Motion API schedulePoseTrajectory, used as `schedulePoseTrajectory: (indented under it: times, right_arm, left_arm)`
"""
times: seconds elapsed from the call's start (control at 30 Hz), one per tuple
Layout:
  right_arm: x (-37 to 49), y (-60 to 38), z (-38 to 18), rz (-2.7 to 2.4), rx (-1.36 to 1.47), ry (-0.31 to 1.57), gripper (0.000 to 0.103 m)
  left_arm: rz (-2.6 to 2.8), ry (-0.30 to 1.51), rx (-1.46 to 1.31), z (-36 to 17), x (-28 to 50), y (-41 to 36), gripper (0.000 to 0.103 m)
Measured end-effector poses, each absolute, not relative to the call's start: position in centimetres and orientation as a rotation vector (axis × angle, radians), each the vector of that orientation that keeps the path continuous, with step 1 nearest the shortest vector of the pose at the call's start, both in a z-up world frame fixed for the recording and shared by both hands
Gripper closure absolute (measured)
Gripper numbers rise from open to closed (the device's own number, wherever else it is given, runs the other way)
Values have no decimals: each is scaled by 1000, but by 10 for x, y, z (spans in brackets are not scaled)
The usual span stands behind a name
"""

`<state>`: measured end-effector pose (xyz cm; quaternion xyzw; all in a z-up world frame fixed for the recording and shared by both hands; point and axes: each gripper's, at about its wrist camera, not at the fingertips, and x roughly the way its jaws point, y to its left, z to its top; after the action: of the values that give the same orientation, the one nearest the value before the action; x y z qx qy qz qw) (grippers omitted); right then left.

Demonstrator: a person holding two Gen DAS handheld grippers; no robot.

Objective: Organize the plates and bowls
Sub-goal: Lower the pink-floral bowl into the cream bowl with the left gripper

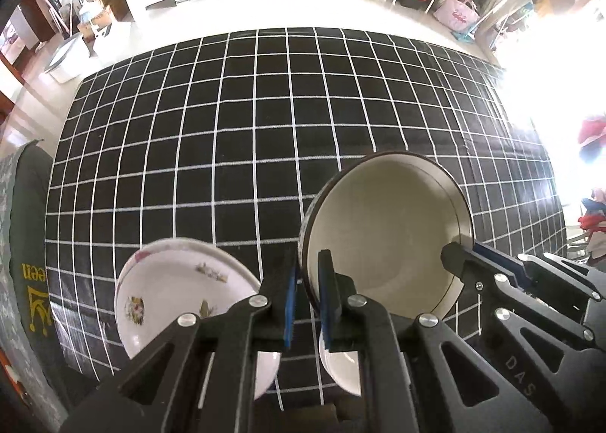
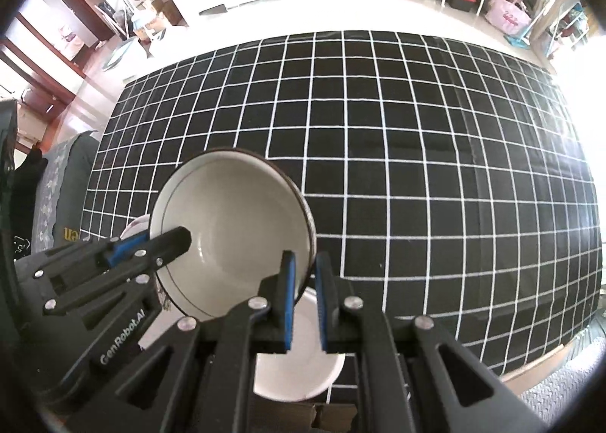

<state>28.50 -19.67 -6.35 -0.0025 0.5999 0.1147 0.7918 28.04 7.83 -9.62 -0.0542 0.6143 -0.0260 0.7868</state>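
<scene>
Two tongs, left tongs [image 1: 305, 281] and right tongs [image 2: 305, 274], clamp opposite rims of the cream bowl [image 1: 386, 236], lower centre, sharing its weight above the checked tabletop [image 1: 227, 130].

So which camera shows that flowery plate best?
The left wrist view: the floral plate lies on the checked tablecloth, most of its face clear. The right wrist view shows only a sliver of its rim behind the held bowl.
</scene>
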Motion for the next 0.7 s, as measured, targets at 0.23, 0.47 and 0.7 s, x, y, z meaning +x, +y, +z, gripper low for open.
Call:
schedulePoseTrajectory:
  times: [0.23, 0.47, 0.7]
  right_arm:
    - [263, -198, -63, 234, -11, 1292, 90]
    - [246, -203, -79, 211, 10, 1327, 90]
    - [235, -207, -93, 190, 4, 1361, 90]
  left_arm:
    - [-68, 1326, -118, -83, 260, 47, 94]
    - [-81, 1355, -104, -103, 245, 23, 94]
    - [-102, 1389, -91, -128, 226, -18, 93]
